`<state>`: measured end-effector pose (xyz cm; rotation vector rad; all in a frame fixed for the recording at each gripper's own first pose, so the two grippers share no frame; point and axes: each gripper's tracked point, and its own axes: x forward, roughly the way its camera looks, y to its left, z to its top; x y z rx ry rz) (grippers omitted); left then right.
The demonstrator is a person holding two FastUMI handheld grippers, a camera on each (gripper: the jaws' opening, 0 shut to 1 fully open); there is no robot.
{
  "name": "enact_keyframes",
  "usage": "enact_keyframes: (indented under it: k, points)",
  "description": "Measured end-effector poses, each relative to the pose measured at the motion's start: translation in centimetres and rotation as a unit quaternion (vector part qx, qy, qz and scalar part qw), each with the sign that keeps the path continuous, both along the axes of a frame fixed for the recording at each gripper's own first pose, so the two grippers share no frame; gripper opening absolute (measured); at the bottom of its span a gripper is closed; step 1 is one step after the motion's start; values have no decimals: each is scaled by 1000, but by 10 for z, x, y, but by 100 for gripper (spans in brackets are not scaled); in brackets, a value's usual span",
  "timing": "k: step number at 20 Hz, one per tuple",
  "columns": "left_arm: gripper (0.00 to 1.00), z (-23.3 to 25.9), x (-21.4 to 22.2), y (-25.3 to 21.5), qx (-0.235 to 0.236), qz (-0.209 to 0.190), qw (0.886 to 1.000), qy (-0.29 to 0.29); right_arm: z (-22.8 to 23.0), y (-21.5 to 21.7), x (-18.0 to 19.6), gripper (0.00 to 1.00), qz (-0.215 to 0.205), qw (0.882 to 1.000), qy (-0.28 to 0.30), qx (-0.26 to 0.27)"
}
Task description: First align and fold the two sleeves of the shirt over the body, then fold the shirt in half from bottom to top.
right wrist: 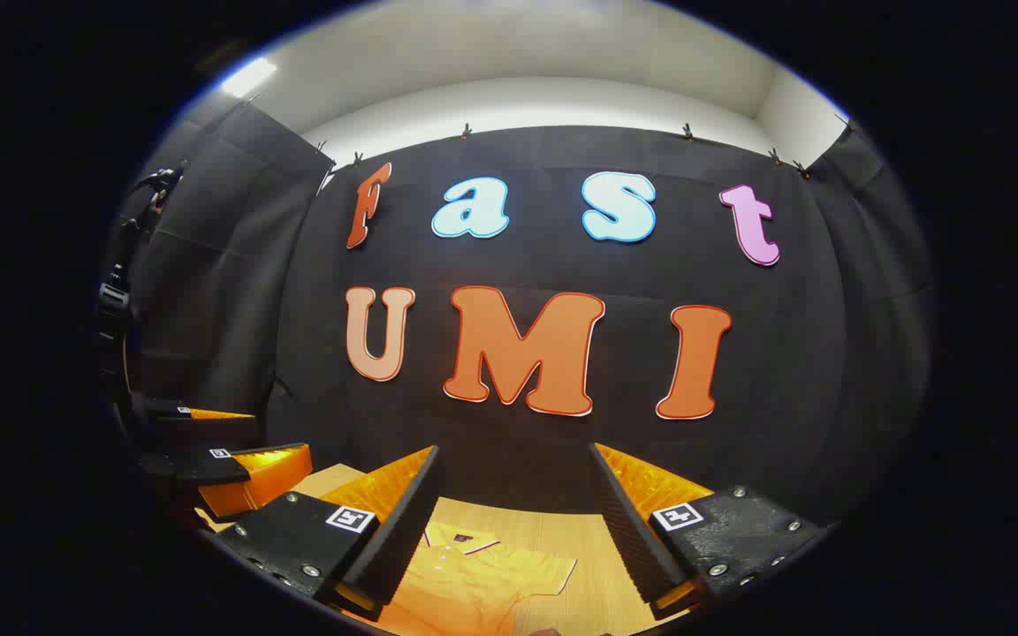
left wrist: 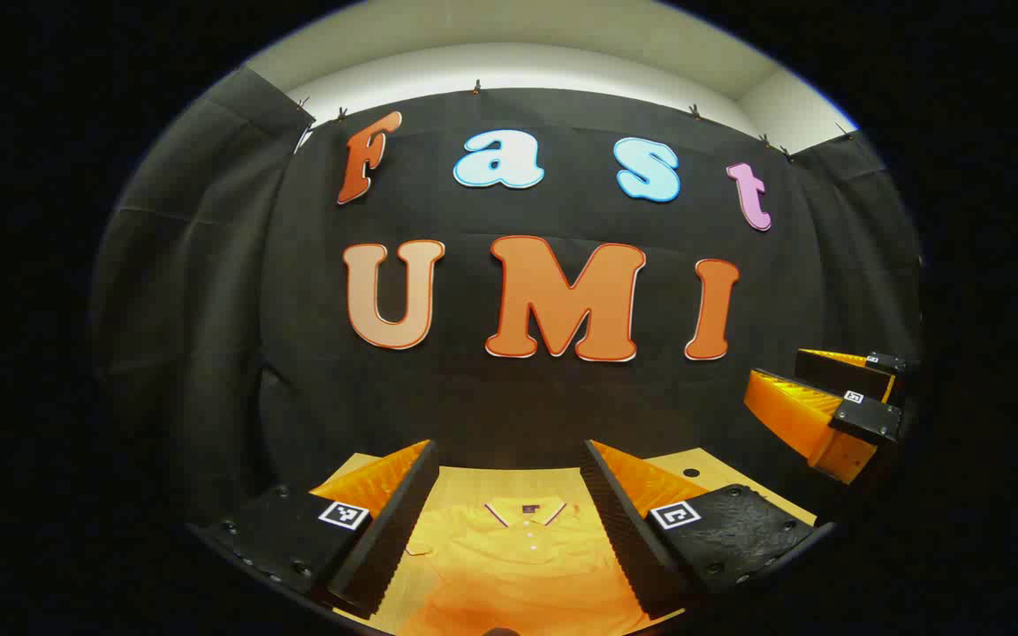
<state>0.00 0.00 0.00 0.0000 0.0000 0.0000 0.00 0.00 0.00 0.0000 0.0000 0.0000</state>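
Polo shirt [left wrist: 522, 565] lies flat on the wooden counter [left wrist: 703, 473], collar toward the wall; soft and light (likely to slip), best pinched at sleeve hems. Left gripper [left wrist: 509, 517] and right gripper [right wrist: 513, 521] hover, jaws wide, holding nothing.

Cloth shirt [left wrist: 518, 548], wood-grain table [right wrist: 553, 534]

shirt [left wrist: 518, 548] flat on table [left wrist: 703, 468] | below both grippers | wall behind
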Motion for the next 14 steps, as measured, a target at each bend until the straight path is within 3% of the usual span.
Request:
enact_keyframes:
  k: [4, 8, 9, 10, 14]
  points:
    - [100, -2, -9, 3, 45, 18, 999, -17, -15, 5, -11, 98, 21, 1000, 7, 5]
    - [99, -9, -17, -8, 28, 23, 999, -26, -30, 0, -19, 98, 23, 999, 26, 0]
    - [100, -9, -21, -8, 30, 28, 999, -31, -31, -4, -20, 94, 21, 999, 29, 5]
    - [100, -8, -24, -10, 32, 31, 998, -35, -32, -6, -24, 98, 20, 999, 30, 9]
    - [100, 2, -38, -17, 35, 36, 997, -59, -19, -27, -33, 98, 4, 1000, -1, 15]
